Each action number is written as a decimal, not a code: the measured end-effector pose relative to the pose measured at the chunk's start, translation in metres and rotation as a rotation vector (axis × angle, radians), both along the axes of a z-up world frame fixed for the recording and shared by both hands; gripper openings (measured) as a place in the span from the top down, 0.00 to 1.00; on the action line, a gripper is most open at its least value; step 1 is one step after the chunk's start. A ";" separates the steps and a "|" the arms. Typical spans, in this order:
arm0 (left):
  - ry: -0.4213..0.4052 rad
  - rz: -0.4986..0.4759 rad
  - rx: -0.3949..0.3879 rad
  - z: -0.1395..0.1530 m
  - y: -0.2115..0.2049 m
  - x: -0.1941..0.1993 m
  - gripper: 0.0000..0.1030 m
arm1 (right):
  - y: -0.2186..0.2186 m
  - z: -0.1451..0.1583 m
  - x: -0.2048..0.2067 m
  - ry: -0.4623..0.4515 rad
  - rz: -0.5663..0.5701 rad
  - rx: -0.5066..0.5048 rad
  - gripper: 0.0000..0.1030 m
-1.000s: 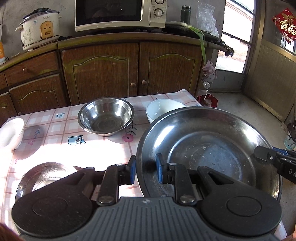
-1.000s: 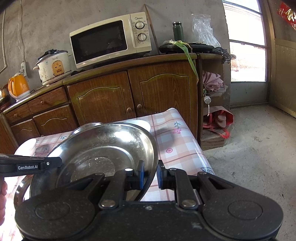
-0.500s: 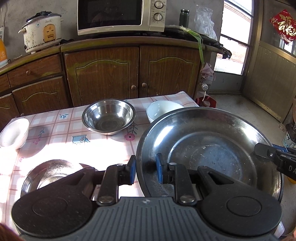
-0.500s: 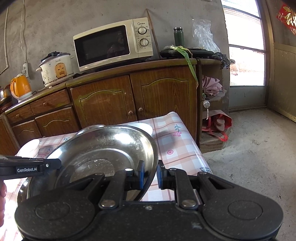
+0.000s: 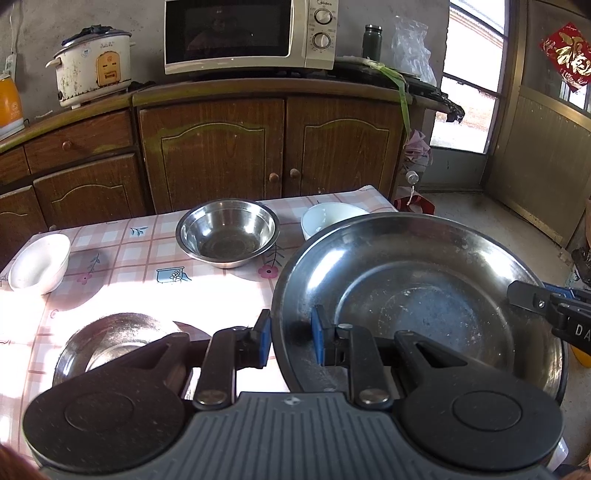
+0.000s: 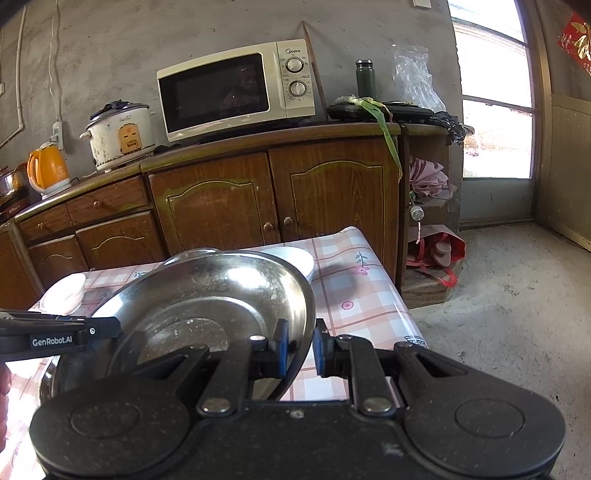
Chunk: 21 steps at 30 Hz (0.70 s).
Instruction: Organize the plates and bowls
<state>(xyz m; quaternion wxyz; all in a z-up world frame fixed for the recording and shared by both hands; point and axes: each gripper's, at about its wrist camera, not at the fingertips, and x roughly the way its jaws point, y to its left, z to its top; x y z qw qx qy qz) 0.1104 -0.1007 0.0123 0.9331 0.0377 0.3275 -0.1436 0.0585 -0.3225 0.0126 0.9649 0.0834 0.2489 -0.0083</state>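
Observation:
A large shallow steel plate (image 5: 424, 295) hangs above the right end of the table, held at two sides. My left gripper (image 5: 290, 339) is shut on its near-left rim, one blue pad inside and one outside. My right gripper (image 6: 299, 347) is shut on the opposite rim of the same plate (image 6: 207, 295). On the pink checked table (image 5: 122, 284) stand a steel bowl (image 5: 227, 232), a white bowl (image 5: 328, 219) partly hidden behind the held plate, another white bowl (image 5: 38, 264) at the far left, and a smaller steel plate (image 5: 114, 339) near the front.
Wooden cabinets (image 5: 221, 151) run behind the table, carrying a microwave (image 5: 240, 35), a rice cooker (image 5: 94, 68) and an orange kettle (image 6: 48, 168). Bare concrete floor (image 6: 498, 314) lies right of the table, with a doorway (image 6: 495, 110) beyond.
The held plate has drifted a little with both hands; the things on the table sit slightly further right in the left wrist view. Both grips are unchanged.

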 end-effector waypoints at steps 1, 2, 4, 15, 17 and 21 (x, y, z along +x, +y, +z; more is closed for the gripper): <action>-0.002 0.001 -0.001 0.001 0.001 -0.001 0.78 | 0.001 0.000 -0.001 -0.002 0.001 -0.001 0.81; -0.004 0.003 -0.001 0.001 0.002 -0.003 0.78 | 0.001 0.001 -0.002 -0.003 0.003 -0.001 0.81; -0.006 0.004 -0.001 0.001 0.003 -0.005 0.78 | 0.001 0.001 -0.004 -0.006 0.005 -0.001 0.81; -0.009 0.017 -0.005 0.003 0.012 -0.012 0.78 | 0.006 0.004 -0.008 -0.011 0.026 -0.004 0.81; -0.009 0.020 -0.006 0.003 0.013 -0.012 0.78 | 0.007 0.004 -0.010 -0.012 0.029 -0.005 0.81; -0.012 0.023 -0.006 0.003 0.015 -0.014 0.78 | 0.007 0.005 -0.011 -0.014 0.033 -0.008 0.81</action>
